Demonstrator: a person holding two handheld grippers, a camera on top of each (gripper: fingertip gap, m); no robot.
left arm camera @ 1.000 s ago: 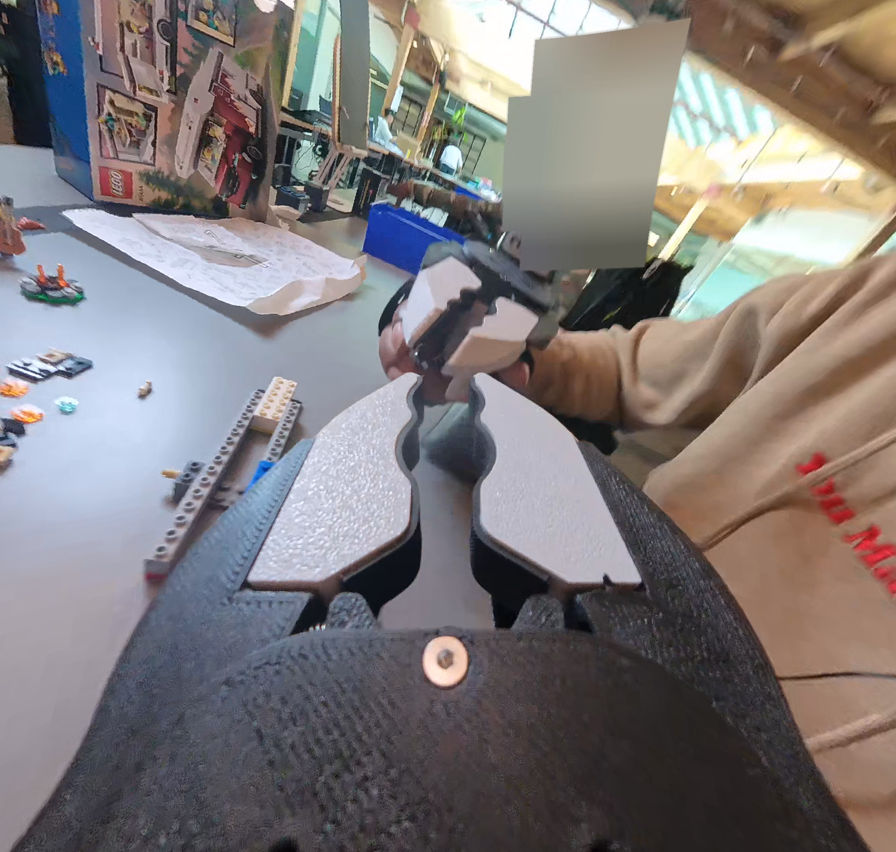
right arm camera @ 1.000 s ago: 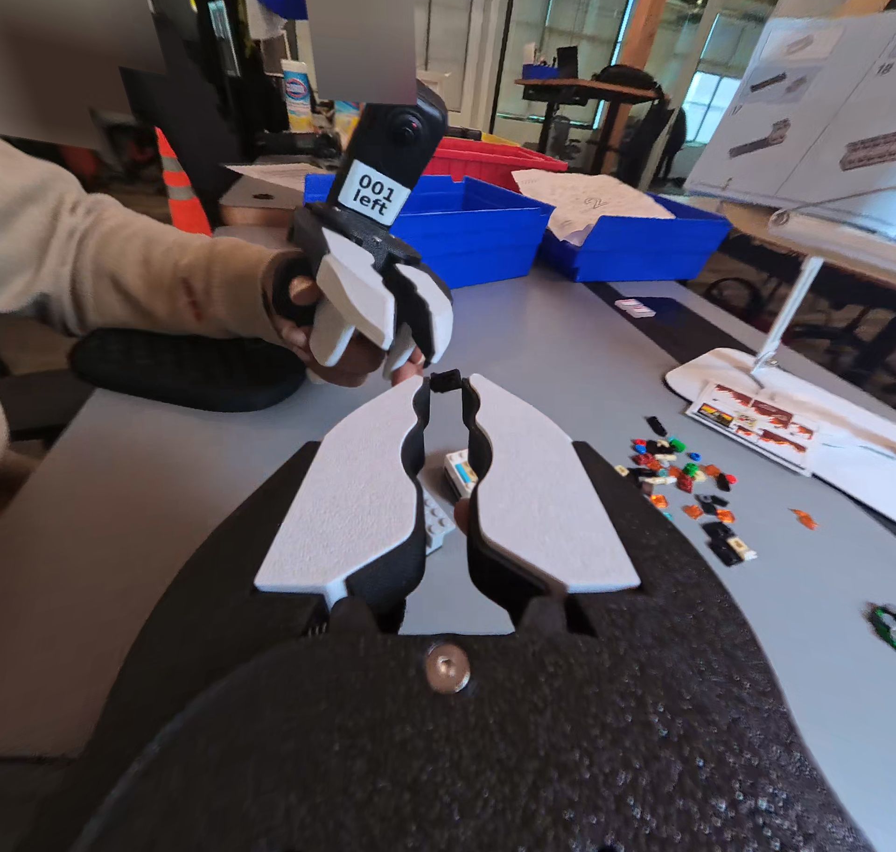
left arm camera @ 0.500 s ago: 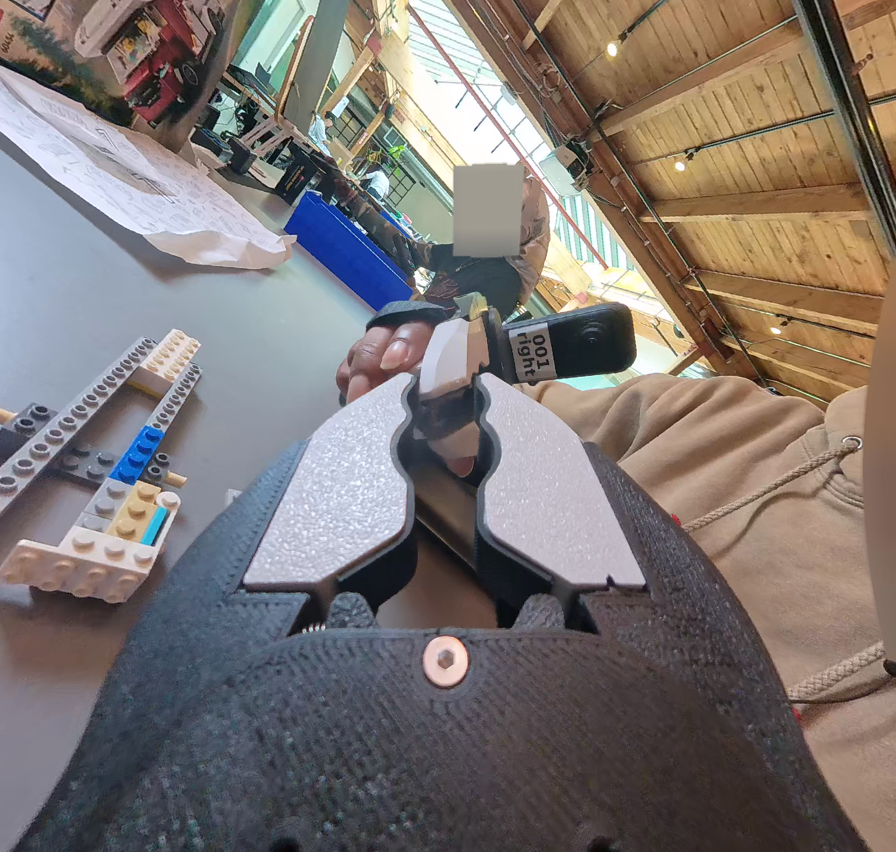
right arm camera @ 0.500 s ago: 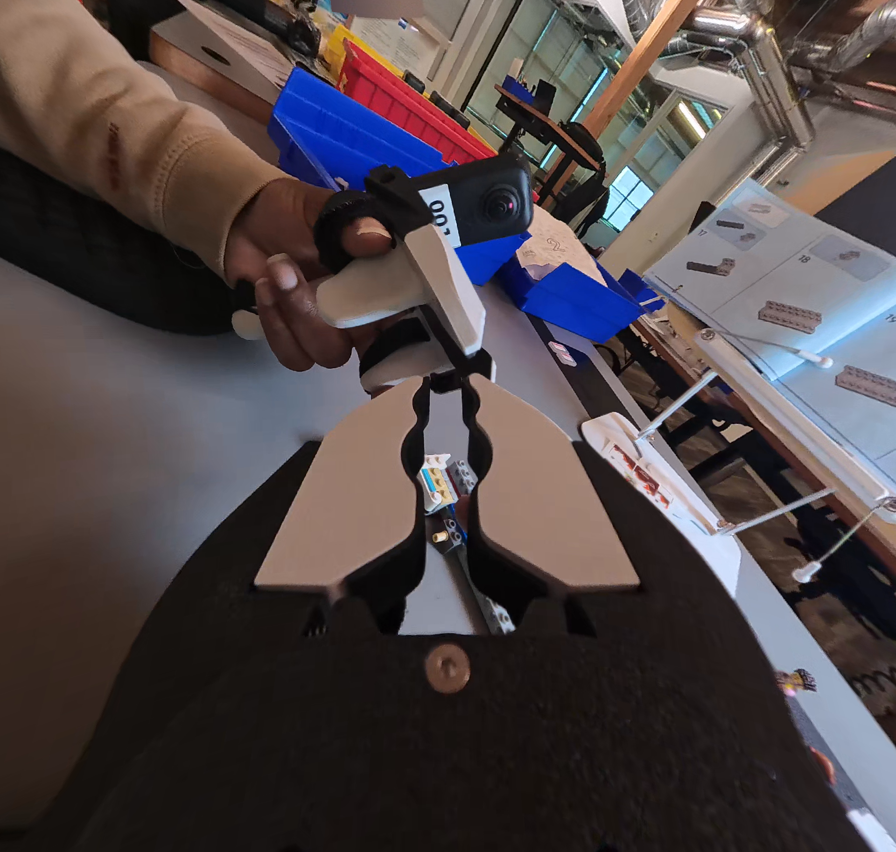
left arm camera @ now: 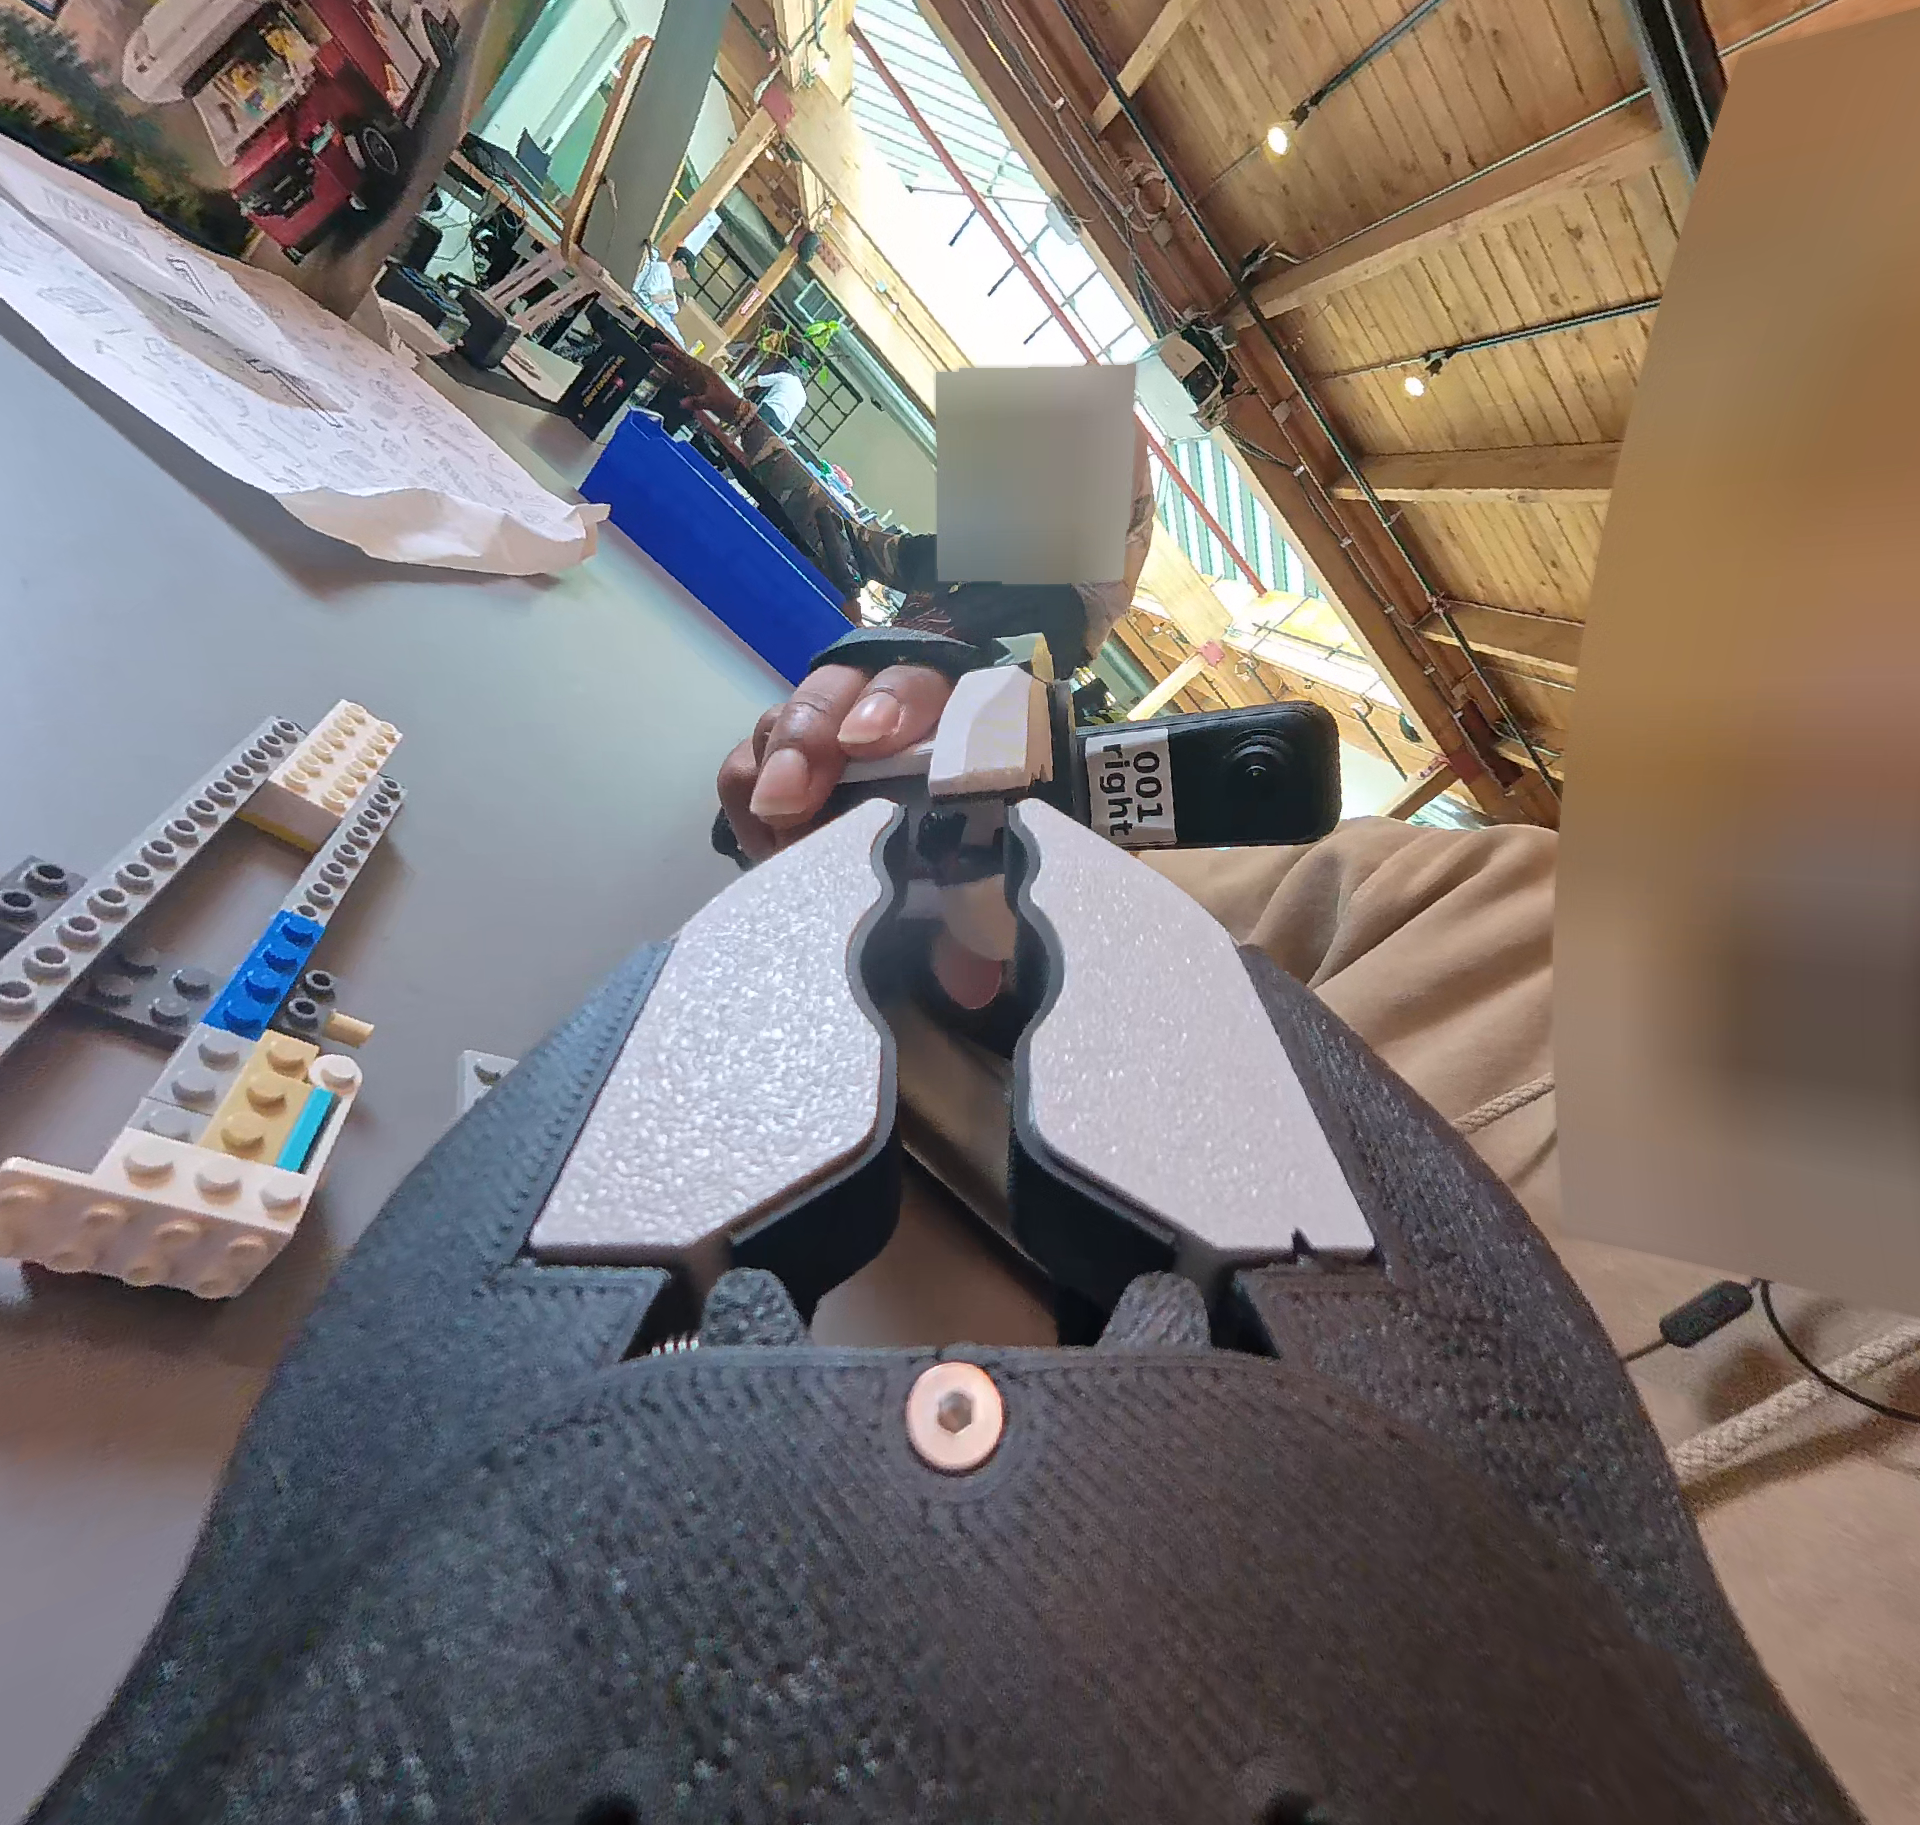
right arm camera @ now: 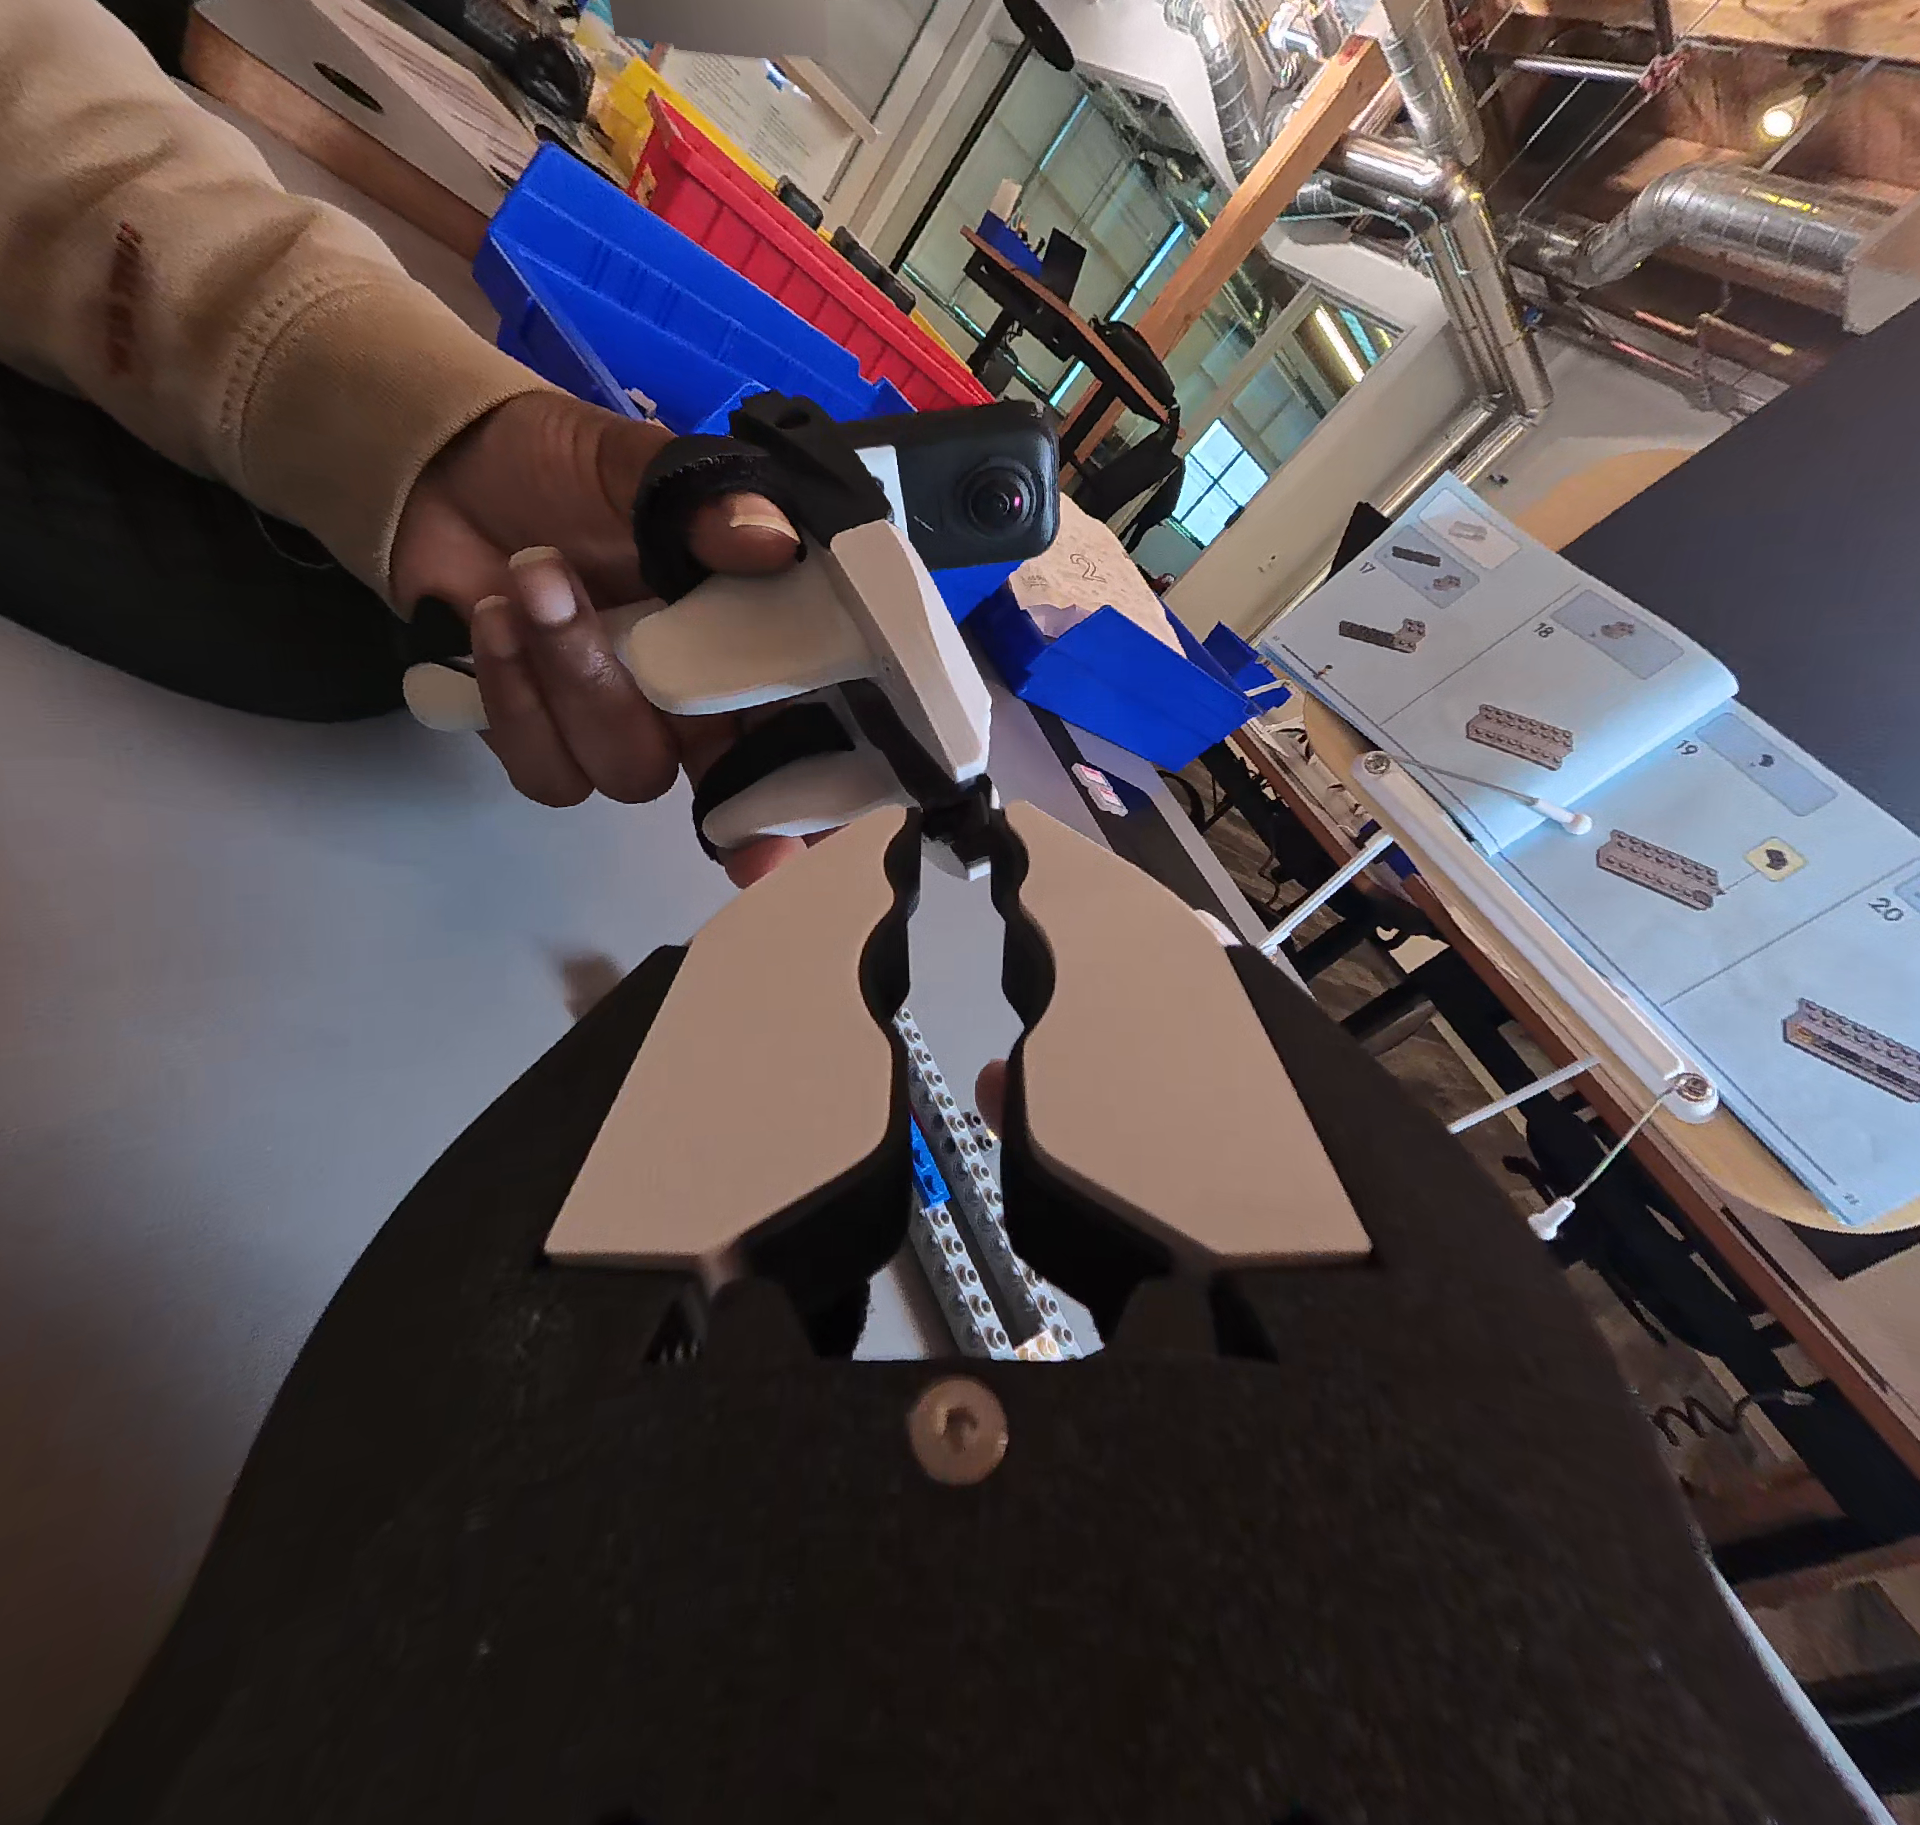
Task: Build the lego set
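My right gripper (right arm camera: 961,825) is shut on a small black Lego piece (right arm camera: 963,830) and holds it up above the grey table (right arm camera: 260,944). My left gripper (left arm camera: 954,825) meets it tip to tip. Its fingers stand narrowly apart on either side of the black piece (left arm camera: 940,830), crosswise to the right gripper's fingers (left arm camera: 987,757). I cannot tell whether they press on it. The partly built model (left arm camera: 208,996), long grey beams with blue, tan and white bricks, lies on the table at the left. It also shows between the right gripper's fingers (right arm camera: 961,1183).
An open instruction booklet (right arm camera: 1610,788) stands on a holder at the right. Blue bins (right arm camera: 665,321) and a red bin (right arm camera: 790,227) stand behind. A crumpled white paper bag (left arm camera: 260,393) and the set's box (left arm camera: 260,61) are at the far left. The person's beige hoodie (left arm camera: 1455,996) is close by. The tips of both grippers are at nearly the same place.
Both grippers have tilted upward and closed in on each other until their tips meet at the black piece. The right gripper's hold on the piece and the left's finger gap look unchanged.
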